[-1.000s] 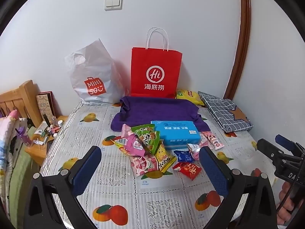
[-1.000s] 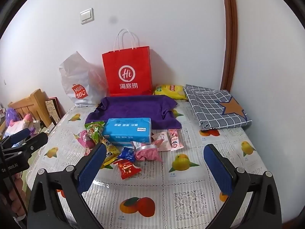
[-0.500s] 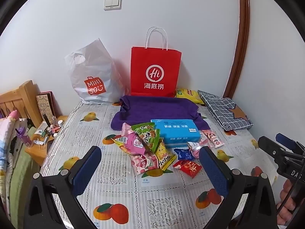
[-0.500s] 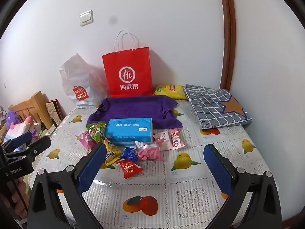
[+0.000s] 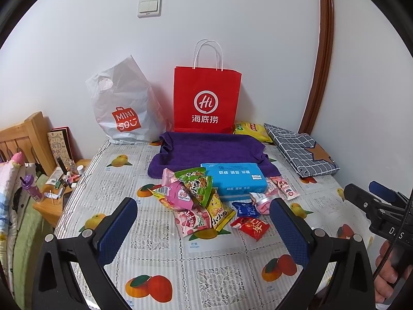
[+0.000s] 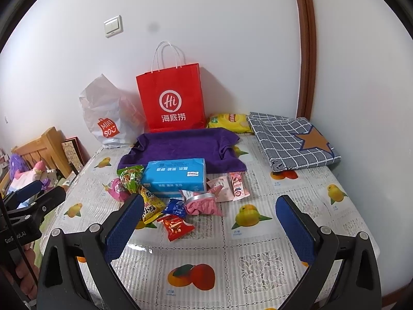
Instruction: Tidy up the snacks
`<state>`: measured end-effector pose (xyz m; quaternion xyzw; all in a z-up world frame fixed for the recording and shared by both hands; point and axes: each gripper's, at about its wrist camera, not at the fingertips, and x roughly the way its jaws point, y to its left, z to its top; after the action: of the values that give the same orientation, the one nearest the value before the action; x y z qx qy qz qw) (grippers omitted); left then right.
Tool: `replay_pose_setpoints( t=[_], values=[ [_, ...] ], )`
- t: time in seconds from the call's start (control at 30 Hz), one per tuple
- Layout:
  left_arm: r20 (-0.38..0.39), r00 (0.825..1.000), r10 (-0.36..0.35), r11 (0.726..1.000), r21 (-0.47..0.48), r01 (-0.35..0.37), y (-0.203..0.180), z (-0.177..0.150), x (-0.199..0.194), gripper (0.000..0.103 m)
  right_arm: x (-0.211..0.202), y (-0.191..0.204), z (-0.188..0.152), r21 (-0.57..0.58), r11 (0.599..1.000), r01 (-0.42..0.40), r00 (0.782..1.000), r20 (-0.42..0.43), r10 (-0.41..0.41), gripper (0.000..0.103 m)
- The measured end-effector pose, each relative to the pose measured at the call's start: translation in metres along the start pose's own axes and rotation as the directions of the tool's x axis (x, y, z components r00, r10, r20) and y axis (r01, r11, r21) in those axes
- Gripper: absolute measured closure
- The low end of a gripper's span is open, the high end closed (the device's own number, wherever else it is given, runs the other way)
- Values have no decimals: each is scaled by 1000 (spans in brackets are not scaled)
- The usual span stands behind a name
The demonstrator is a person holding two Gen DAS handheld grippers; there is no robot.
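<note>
The task stood at its opening step: no snack had been grasped, and both tools hovered short of the pile. Viewed from the left wrist, a white shopping bag [image 5: 121, 111] stood at 10 o'clock against the wall, with a red paper bag [image 5: 206, 100] at 12 o'clock. A purple cloth [image 5: 209, 152] lay in front of the red bag. The snack pile [image 5: 204, 201] lay loose at centre on the fruit-patterned surface [image 5: 206, 271], touching the near edge of a blue tissue pack [image 5: 233, 178]. A red packet [image 5: 250, 227] lay nearest the tools.

The left gripper [image 5: 204, 230] was level, aimed at the pile, fingers spread wide and empty. The right gripper [image 6: 206, 227] was held likewise, fingers wide apart, holding nothing, with the pile at its 11 o'clock.

The next move probably required advancing one tool, lowering it over a single packet, and closing on its edge without dragging neighbouring packets.
</note>
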<state>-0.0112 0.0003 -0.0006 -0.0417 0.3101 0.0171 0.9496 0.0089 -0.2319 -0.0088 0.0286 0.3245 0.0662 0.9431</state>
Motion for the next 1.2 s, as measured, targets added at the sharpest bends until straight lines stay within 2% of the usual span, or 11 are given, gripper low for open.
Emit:
replay_pose_setpoints(
  t=[1.2],
  values=[
    [5,1000,0,1000,-5,0,3,2,-5,0,-7,9,0,-29,1000,-8,1000,16,9,2]
  ],
)
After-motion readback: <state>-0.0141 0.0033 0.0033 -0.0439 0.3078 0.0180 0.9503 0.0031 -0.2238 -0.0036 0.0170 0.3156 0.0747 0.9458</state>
